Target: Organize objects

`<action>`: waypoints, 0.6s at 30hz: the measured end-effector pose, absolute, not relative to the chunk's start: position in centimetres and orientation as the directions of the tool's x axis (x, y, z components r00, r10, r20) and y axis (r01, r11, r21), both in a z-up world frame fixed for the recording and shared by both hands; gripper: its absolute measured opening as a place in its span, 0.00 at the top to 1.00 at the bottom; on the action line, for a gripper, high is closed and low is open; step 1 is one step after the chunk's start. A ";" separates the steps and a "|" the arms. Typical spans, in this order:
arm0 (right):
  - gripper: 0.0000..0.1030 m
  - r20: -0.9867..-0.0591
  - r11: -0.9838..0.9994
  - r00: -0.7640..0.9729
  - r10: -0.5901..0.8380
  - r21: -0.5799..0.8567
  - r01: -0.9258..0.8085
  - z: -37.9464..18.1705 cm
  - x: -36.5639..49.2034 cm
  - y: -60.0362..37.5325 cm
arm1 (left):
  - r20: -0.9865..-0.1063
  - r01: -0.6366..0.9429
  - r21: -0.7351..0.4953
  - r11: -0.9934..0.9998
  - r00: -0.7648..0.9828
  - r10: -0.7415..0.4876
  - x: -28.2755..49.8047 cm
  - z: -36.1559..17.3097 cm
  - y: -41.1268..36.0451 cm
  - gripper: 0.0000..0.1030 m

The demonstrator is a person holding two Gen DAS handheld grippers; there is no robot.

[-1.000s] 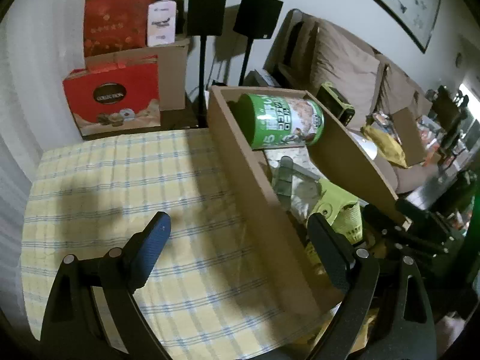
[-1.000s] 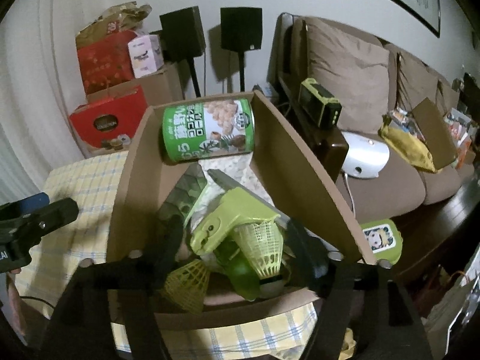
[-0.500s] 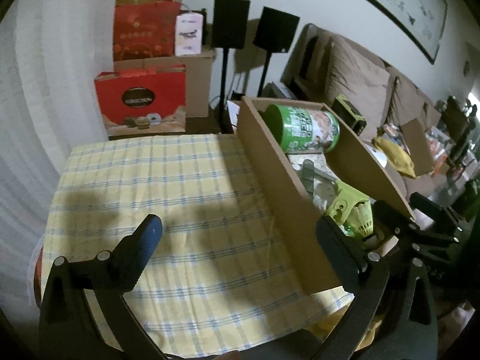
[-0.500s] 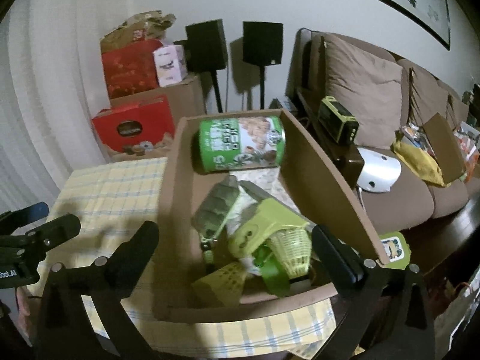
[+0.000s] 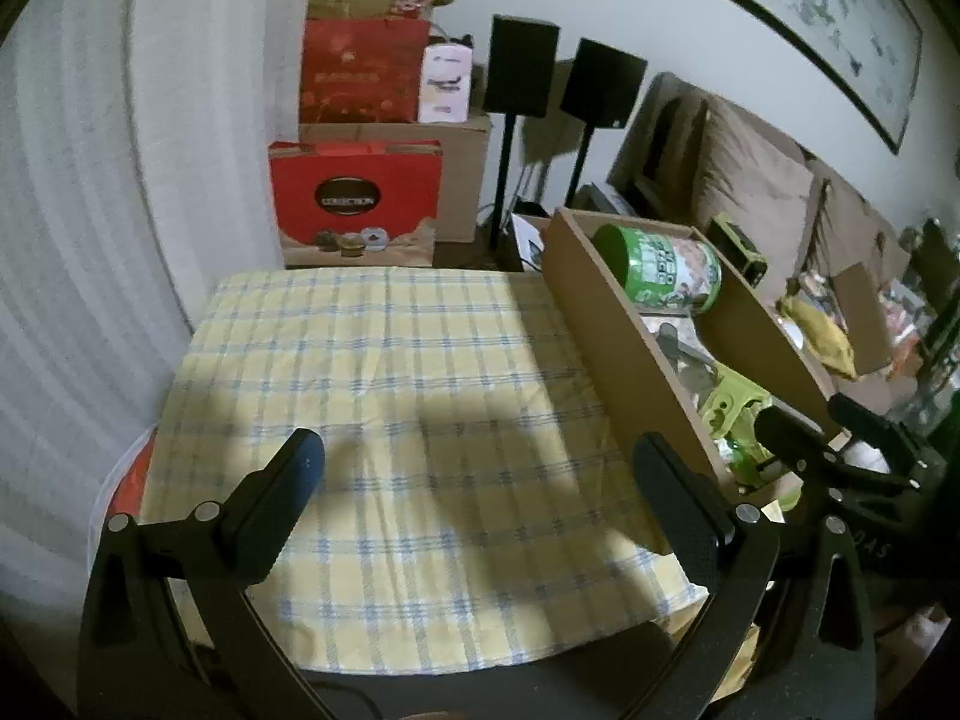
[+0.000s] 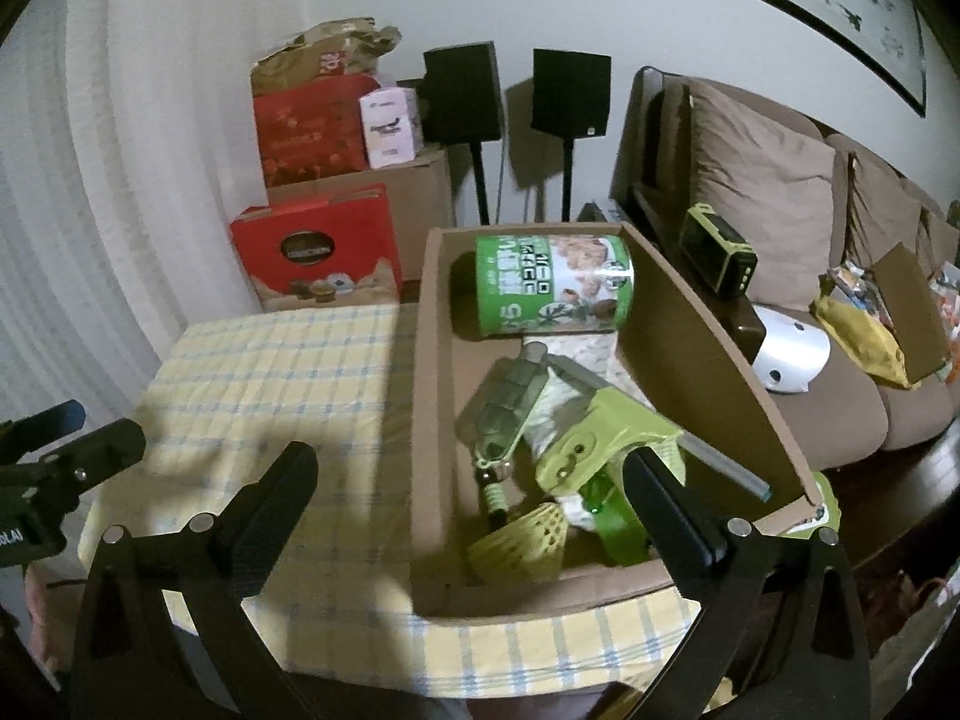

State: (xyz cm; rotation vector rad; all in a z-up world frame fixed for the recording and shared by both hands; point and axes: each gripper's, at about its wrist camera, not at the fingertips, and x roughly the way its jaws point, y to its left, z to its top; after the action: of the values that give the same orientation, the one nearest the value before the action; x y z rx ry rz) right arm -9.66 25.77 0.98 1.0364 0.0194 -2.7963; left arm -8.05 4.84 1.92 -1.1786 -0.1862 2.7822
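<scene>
Now both my left gripper (image 5: 477,483) and right gripper (image 6: 471,477) are spread and empty; the green can (image 6: 555,285) and, probably, shuttlecocks (image 6: 522,543) lie inside the cardboard box (image 6: 429,420), so I should retreat slowly.

Right hand-held gripper (image 6: 471,480) agape, empty, above cardboard box (image 6: 429,420) on checked surface (image 6: 270,372); green can (image 6: 555,285) on its side inside.

black fingers (image 5: 678,495), silver screws (image 5: 747,513)
</scene>
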 end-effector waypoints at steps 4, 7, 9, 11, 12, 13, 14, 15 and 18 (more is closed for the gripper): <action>0.01 -0.640 -0.985 -0.753 -0.155 0.040 0.169 1.3 -8.6 25.1 | -0.704 -0.050 -0.140 -0.989 -0.697 0.135 -7.1 2.0 4.0 0.00; 0.01 -0.628 -0.984 -0.762 -0.159 0.039 0.173 1.6 -7.5 24.8 | -0.709 -0.042 -0.146 -0.988 -0.693 0.134 -6.1 1.7 3.6 0.00; 0.01 -0.626 -0.983 -0.762 -0.166 0.044 0.178 1.7 -7.0 24.7 | -0.715 -0.028 -0.167 -0.986 -0.685 0.141 -5.6 1.3 3.0 0.00; 0.01 -0.624 -0.981 -0.761 -0.178 0.052 0.187 1.7 -6.4 24.5 | -0.721 -0.017 -0.172 -0.985 -0.680 0.137 -5.2 1.0 2.8 0.00; 0.01 -0.624 -0.980 -0.760 -0.180 0.051 0.191 1.7 -6.2 24.4 | -0.724 -0.010 -0.164 -0.986 -0.678 0.127 -5.0 0.8 2.7 0.00; 0.01 -0.623 -0.980 -0.761 -0.182 0.047 0.196 1.7 -6.0 24.2 | -0.726 -0.006 -0.155 -0.988 -0.678 0.118 -4.9 0.7 2.6 0.00; 0.01 -0.624 -0.979 -0.760 -0.182 0.040 0.201 1.7 -5.7 24.0 | -0.726 -0.003 -0.152 -0.988 -0.679 0.114 -4.8 0.6 2.6 0.00; 0.01 -0.624 -0.978 -0.760 -0.182 0.037 0.204 1.7 -5.4 23.9 | -0.725 -0.001 -0.154 -0.988 -0.679 0.114 -4.5 0.6 2.5 0.00; 0.01 -0.623 -0.977 -0.760 -0.185 0.036 0.208 1.6 -4.9 23.6 | -0.716 -0.006 -0.158 -0.987 -0.688 0.119 -3.7 0.7 2.4 0.00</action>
State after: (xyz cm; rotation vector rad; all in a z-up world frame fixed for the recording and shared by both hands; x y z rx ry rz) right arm -4.93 23.60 1.65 0.9728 0.0528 -2.7650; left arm -3.70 2.41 0.72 -1.2105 -0.2193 2.8164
